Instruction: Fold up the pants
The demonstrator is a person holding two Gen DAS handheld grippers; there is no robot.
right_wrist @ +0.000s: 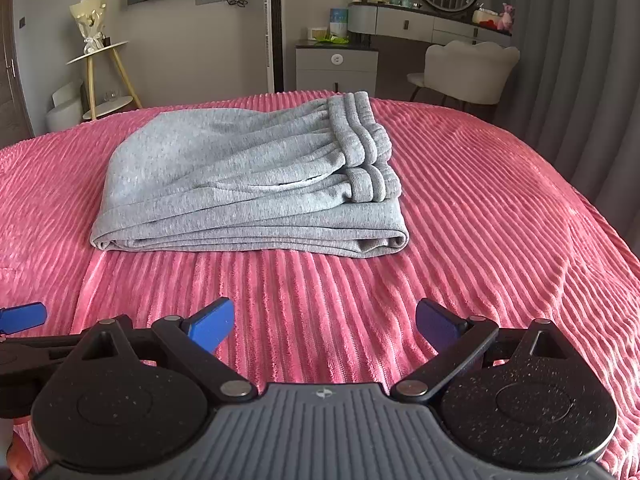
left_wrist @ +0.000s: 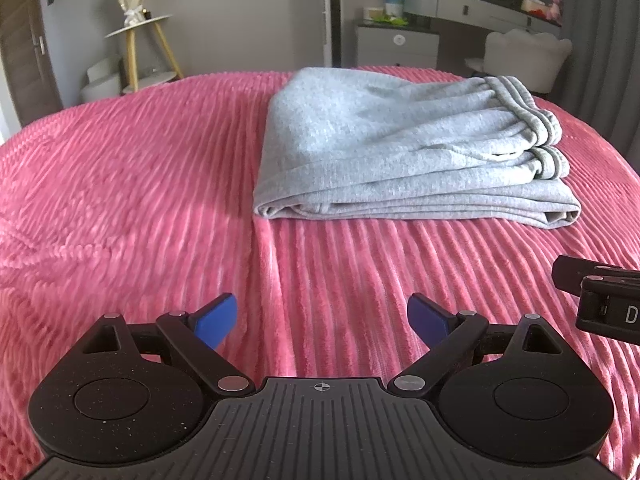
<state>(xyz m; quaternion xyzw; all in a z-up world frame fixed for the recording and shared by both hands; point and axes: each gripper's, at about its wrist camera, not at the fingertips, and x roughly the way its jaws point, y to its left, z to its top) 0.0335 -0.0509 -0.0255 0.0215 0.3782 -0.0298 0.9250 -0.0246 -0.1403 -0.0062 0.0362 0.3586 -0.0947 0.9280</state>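
The pants (right_wrist: 248, 176) are lying folded in a stacked bundle on the pink bedspread (right_wrist: 480, 200), roughly mid-bed, well ahead of both grippers. The layers are sitting square on each other with the waistband (right_wrist: 360, 136) doubled on top at the right end, so the fold looks done or nearly so to me.

The bundle's long axis is running left-right across your view. The waistband end is pointing right, toward the vanity side; the rounded fold end is pointing left, toward the side table (right_wrist: 100, 50). The open layered edge is facing you, along the near side.

Your left gripper (left_wrist: 320, 320) is hanging above bare bedspread, jaws spread wide, holding nothing. Your right gripper (right_wrist: 324, 320) is doing the same: jaws wide apart, empty, clear of the cloth. Both are sitting side by side, near each other, short of the bundle. That reads as a parked pose, likely because nothing needs holding now: the stack is resting flat under its own weight.

If you're tidying further, the near right corner (right_wrist: 396, 240) is gaping slightly.
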